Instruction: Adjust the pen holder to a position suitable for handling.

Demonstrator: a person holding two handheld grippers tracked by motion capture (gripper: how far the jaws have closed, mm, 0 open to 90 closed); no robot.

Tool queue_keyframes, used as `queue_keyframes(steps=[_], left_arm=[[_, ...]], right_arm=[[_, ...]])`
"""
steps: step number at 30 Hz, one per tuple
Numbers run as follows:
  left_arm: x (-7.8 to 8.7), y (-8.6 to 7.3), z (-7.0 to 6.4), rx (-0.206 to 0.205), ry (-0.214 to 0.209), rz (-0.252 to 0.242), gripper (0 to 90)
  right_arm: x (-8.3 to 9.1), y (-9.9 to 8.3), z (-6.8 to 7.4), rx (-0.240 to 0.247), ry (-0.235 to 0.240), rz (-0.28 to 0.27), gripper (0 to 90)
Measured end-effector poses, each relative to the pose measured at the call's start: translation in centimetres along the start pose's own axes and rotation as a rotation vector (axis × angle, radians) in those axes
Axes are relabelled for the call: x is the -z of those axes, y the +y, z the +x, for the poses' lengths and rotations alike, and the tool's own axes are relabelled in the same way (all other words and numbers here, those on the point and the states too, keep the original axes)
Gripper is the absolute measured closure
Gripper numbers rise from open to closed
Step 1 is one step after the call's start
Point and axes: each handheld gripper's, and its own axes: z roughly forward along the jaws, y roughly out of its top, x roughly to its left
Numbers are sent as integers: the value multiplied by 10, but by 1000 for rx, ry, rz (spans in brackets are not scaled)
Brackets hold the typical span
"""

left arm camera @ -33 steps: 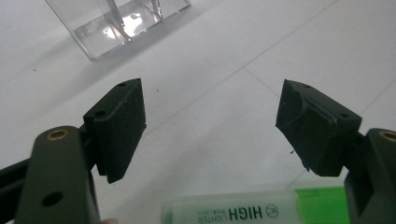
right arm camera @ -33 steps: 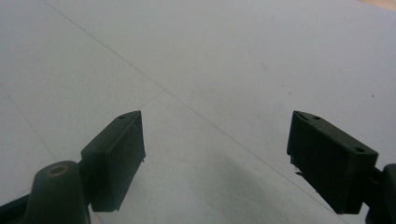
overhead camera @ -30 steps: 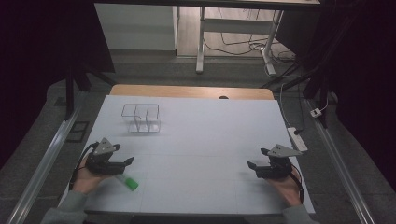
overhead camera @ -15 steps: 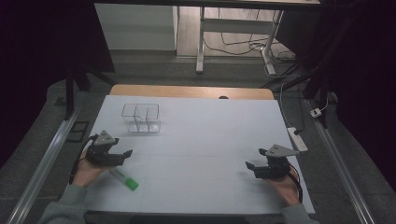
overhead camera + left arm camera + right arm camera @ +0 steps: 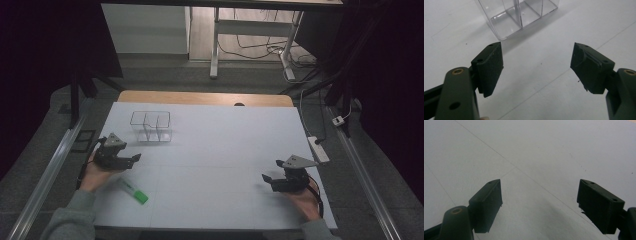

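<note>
A green and white marker (image 5: pixel 133 191) lies flat on the white table near the front left. My left gripper (image 5: pixel 134 158) is held just behind it, open, with nothing between its jaws. In the left gripper view the left gripper (image 5: pixel 536 66) faces a clear plastic organiser (image 5: pixel 519 15) with divided compartments. That clear organiser (image 5: pixel 151 126) stands at the back left of the table and looks empty. My right gripper (image 5: pixel 265 179) hovers at the front right, open and empty. In the right gripper view the right gripper (image 5: pixel 539 202) has bare white table under it.
The white table top (image 5: pixel 225 145) has a wooden strip (image 5: pixel 200 97) along its far edge. A white power strip (image 5: pixel 318 149) lies off the table's right side. Metal rails run down both sides.
My left gripper has let go of the marker, which now lies on the table, and has moved back towards the organiser. The right gripper has barely shifted.
</note>
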Motion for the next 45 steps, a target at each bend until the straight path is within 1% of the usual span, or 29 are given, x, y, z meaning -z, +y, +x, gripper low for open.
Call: queue_keyframes(steps=[6,11,15,17,21,26,28,30,31,34,35,36,37,38,40,41,44,45], left_arm=[[-3,8,12,14,9,-6,265],[-6,15,23,30,34,-7,268],[-8,18,29,28,45,-5,273],[-9,18,32,35,48,-6,281],[-10,18,40,60,65,-9,312],[-13,20,49,82,81,-6,330],[-16,21,51,80,79,5,338],[-20,21,53,84,94,29,339],[-22,21,55,85,94,36,339],[-27,21,57,93,82,32,370],[-29,21,58,90,87,33,380],[-30,21,58,88,93,32,419],[-31,21,59,88,97,29,419],[-31,22,61,90,96,23,482],[-32,22,63,89,90,14,499],[-33,22,64,91,97,17,517],[-33,24,68,101,87,23,566],[-34,25,69,103,84,24,566]], right_arm=[[-2,0,1,3,4,2,201],[-2,-1,1,3,4,9,201],[-3,-1,1,9,4,18,201],[-3,-1,1,15,-1,25,201],[-3,-2,1,13,-3,27,202],[-4,-2,1,11,-1,31,202],[-4,-2,1,11,2,30,203],[-4,-3,1,10,0,35,203],[-4,-3,1,10,0,35,203],[-4,-4,1,15,-3,35,203],[-4,-4,1,16,-4,36,203],[-4,-4,1,14,-5,37,204],[-4,-4,1,14,-5,37,204],[-4,-4,1,13,-5,39,204],[-5,-4,1,13,-4,40,204],[-5,-4,1,17,-4,42,204],[-5,-4,2,25,-7,52,205],[-5,-4,2,25,-7,52,205]])
